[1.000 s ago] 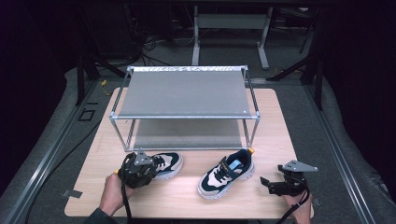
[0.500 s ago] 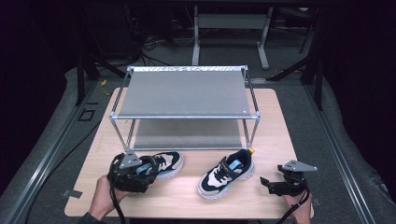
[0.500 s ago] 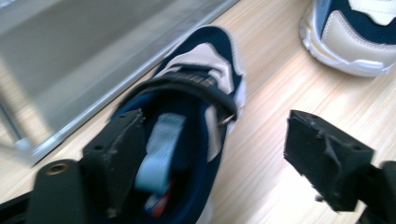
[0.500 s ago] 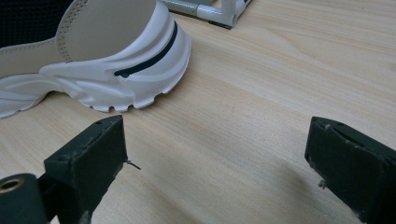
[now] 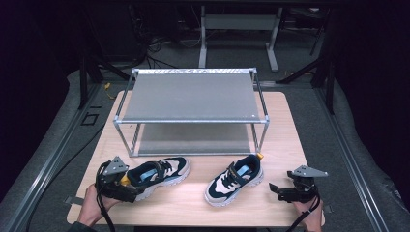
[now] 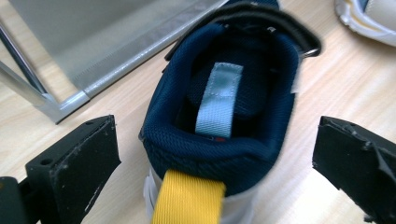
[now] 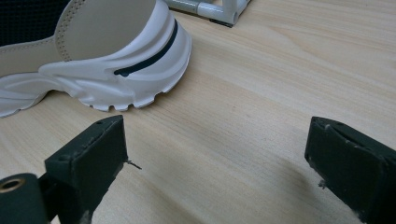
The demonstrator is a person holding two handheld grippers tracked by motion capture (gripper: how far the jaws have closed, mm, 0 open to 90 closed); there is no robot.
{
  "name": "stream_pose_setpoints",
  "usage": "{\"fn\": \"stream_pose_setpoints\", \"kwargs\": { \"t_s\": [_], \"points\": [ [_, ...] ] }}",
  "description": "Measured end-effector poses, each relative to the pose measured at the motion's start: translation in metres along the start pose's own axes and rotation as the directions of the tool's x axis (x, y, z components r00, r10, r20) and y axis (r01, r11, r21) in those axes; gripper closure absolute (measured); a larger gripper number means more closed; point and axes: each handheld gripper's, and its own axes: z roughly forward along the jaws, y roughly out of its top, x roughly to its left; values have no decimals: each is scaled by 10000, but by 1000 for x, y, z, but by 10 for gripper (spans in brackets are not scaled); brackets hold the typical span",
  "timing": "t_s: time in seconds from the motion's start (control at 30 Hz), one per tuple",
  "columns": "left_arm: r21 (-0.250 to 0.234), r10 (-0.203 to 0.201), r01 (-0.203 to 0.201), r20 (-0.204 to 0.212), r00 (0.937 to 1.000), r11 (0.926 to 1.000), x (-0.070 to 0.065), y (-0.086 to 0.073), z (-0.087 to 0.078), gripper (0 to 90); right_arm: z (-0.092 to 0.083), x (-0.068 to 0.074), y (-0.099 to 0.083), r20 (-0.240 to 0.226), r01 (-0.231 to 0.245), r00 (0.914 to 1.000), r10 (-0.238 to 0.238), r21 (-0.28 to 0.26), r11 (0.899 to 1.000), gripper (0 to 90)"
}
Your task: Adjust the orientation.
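Left claw (image 6: 212, 163) just opened wide, heel of left shoe (image 6: 224, 116) between jaws untouched; centre on collar, then squeeze. Right claw (image 7: 215, 163) open, idle.

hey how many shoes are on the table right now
2. One shoe lies at the front left, its heel between the open jaws of the left gripper. The other shoe lies right of it, in front of the rack. None seem hidden.
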Motion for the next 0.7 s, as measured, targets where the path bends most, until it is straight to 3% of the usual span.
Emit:
{"fn": "stream_pose_setpoints", "kwargs": {
  "t_s": [0.3,0.53,0.7],
  "points": [
    [-118,359,-355,432,9984,9993,-1,-1,25,34,0,0,0,40,29,10000,-29,24,10000,53],
    [-465,431,-408,510,9978,9981,1,0,27,108,0,0,0,57,59,10000,-59,42,10000,54],
    [-259,543,-531,516,9972,9983,2,2,28,131,0,1,0,82,87,9999,-87,3,10000,56]
  ]
}}
